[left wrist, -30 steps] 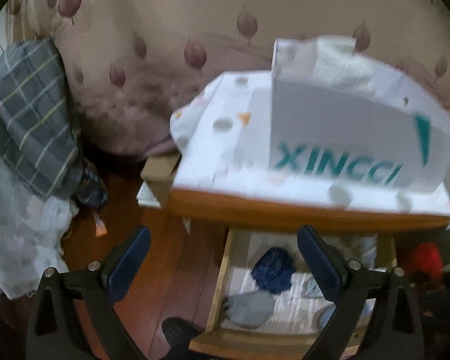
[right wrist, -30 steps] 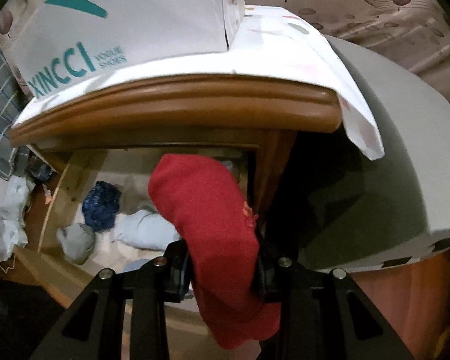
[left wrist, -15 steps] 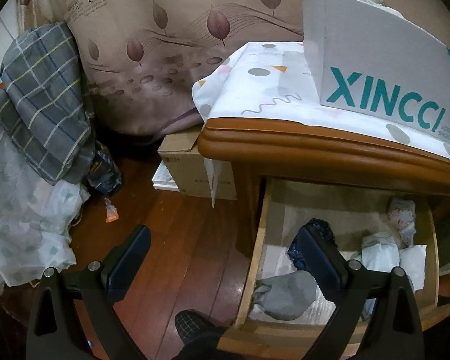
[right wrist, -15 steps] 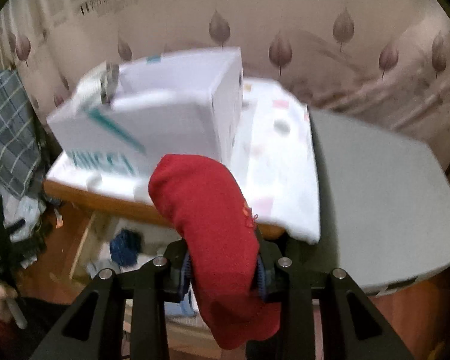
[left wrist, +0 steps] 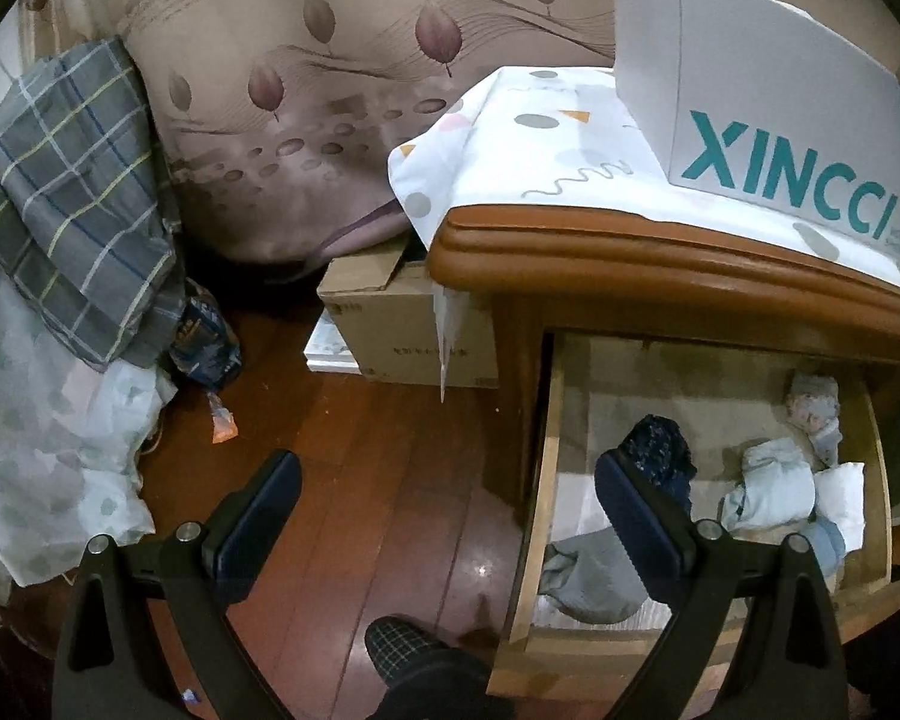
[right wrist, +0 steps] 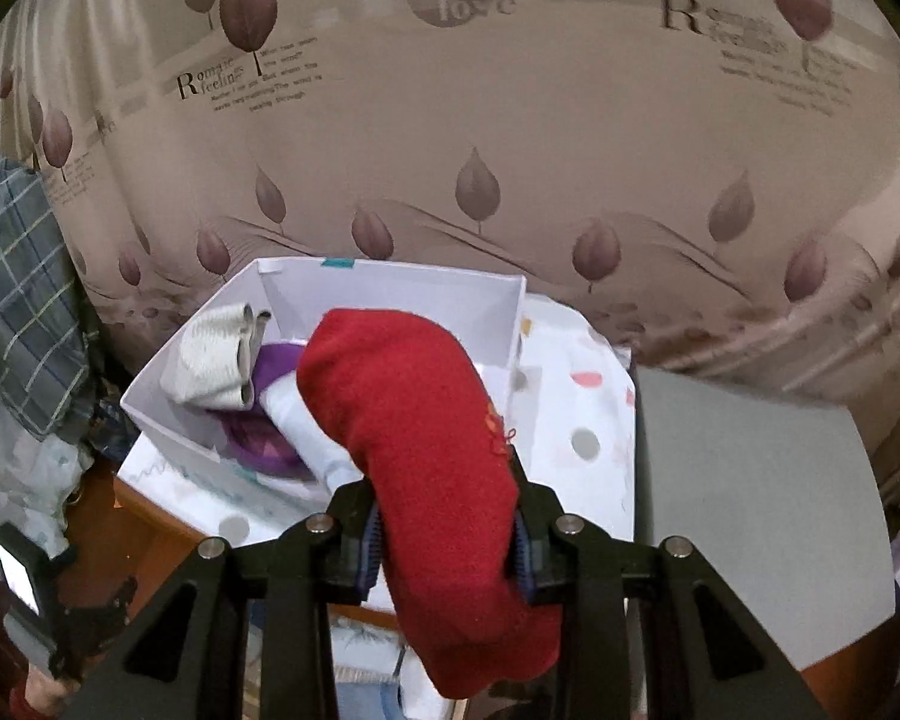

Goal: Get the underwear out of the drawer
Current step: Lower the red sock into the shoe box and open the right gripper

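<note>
Two grippers are at work, and they stand in opposite states. The right gripper [right wrist: 444,534] has its fingers [right wrist: 369,546] clamped on a red garment [right wrist: 432,456], a thick soft roll whose long axis runs from low between the pads up and away, its rounded free end arching over the open white box [right wrist: 390,282]. That box sits on the patterned cloth [right wrist: 576,414] covering the counter, toward its left edge, and already holds a cream piece [right wrist: 216,366] and a purple one [right wrist: 270,408]. So the carried item lies directly ahead of and above the box's mouth; judging from this, the coming move is a short lowering and release into it, and the right hand is plainly the nearer one.

The left gripper [left wrist: 450,504] hangs with its fingers [left wrist: 258,510] spread wide and holding nothing, over the wooden floor [left wrist: 342,462] just left of the open drawer [left wrist: 546,462]. Inside the drawer lie a dark blue bundle [left wrist: 660,456], a grey one [left wrist: 588,576] near the front edge and pale pieces [left wrist: 774,486] toward the right side.
</note>
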`<move>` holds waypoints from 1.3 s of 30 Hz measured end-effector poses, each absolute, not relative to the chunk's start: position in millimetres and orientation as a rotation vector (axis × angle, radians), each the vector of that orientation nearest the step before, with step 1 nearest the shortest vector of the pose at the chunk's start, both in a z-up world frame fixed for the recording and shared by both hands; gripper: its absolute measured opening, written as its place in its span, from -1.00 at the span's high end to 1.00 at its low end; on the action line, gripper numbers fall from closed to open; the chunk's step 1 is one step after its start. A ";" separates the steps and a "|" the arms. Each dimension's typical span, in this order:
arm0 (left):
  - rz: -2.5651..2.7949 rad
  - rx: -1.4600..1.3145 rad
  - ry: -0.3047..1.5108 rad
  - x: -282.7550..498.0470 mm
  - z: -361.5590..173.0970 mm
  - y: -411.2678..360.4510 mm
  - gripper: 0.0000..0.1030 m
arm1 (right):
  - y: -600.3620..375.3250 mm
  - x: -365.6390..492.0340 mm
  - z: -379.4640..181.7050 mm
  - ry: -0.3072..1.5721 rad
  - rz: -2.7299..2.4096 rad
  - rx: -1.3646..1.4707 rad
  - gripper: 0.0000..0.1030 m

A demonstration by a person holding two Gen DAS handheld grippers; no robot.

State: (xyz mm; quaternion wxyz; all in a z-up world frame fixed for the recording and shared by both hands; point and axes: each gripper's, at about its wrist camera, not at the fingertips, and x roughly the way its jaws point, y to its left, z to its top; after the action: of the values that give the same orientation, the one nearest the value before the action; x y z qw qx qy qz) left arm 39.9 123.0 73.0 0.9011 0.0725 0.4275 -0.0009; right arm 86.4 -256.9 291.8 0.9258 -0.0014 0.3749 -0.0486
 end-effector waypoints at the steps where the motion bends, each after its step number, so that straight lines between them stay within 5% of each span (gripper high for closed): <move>1: -0.002 0.142 0.886 40.0 72.5 125.8 -0.90 | -254.8 92.9 291.9 0.775 -0.101 -0.011 0.35; 30: 0.041 -0.018 0.937 49.3 69.5 159.3 -0.90 | -244.9 233.5 224.4 0.989 -0.183 -0.047 0.31; 37: 0.027 -0.025 0.938 50.8 69.8 156.0 -0.90 | -252.6 243.2 209.5 1.045 -0.208 -0.056 0.23; 39: 0.029 -0.021 0.936 49.9 70.3 155.5 -0.90 | -251.6 240.4 210.5 1.036 -0.213 -0.077 0.08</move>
State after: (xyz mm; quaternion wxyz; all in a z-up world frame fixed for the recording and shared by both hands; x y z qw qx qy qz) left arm 49.9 155.5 70.3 0.8924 -0.0101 0.4509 0.0138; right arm 240.4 -251.6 210.5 0.8627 -0.0367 0.4941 -0.1015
